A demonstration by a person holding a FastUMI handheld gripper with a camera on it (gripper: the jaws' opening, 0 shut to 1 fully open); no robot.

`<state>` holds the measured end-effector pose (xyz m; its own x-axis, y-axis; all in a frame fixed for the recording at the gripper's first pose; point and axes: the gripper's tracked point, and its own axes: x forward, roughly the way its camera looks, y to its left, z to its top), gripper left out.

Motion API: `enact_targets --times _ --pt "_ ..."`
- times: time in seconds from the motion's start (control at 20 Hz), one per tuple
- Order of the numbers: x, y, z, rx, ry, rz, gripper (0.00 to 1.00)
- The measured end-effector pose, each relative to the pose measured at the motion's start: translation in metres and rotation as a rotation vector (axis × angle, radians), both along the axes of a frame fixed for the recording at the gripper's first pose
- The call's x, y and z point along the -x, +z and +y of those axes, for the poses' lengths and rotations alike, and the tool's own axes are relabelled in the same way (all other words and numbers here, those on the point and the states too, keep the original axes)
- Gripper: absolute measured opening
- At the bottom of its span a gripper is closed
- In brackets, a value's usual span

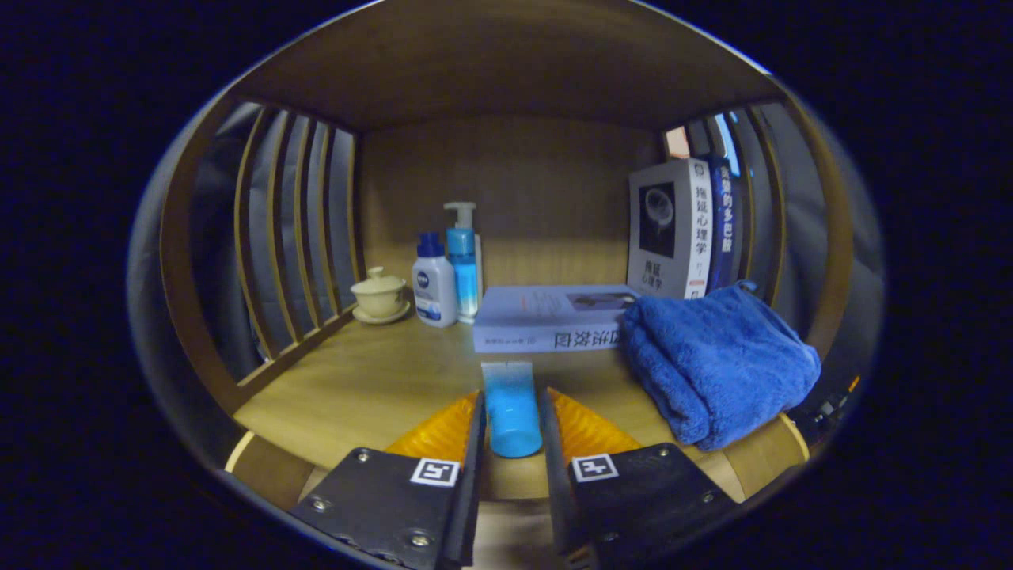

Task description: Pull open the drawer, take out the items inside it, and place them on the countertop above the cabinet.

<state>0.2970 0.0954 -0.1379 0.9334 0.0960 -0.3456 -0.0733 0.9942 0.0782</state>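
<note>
My gripper [510, 412] is shut on a small light-blue tube [510, 408], which lies lengthwise between the two fingers with its flat crimped end pointing forward. The tube hangs just over the front part of the wooden countertop [372, 380]. A folded blue towel [720, 364] lies on the countertop just ahead and to the right of the fingers. A pale book [550, 318] lies flat right beyond the tube.
At the back left stand a lidded cream cup on a saucer [380, 294], a white bottle with a blue cap [433, 281] and a blue pump bottle [464, 261]. Upright books [673, 229] lean at the back right. Slatted wooden sides [293, 237] wall in the shelf.
</note>
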Motion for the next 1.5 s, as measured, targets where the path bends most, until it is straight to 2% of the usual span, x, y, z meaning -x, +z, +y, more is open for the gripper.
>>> enact_targets --times 0.2,0.3,0.55,0.8,1.5 --pt "0.004 0.008 -0.001 -0.002 -0.013 -0.041 0.38" --pt "0.004 0.01 -0.003 -0.003 -0.013 -0.048 0.48" --pt "0.01 0.034 -0.01 -0.015 -0.044 -0.157 0.6" --pt "0.02 0.056 -0.009 -0.035 -0.041 -0.26 0.6" --pt "0.018 0.051 -0.007 -0.034 -0.029 -0.244 0.6"
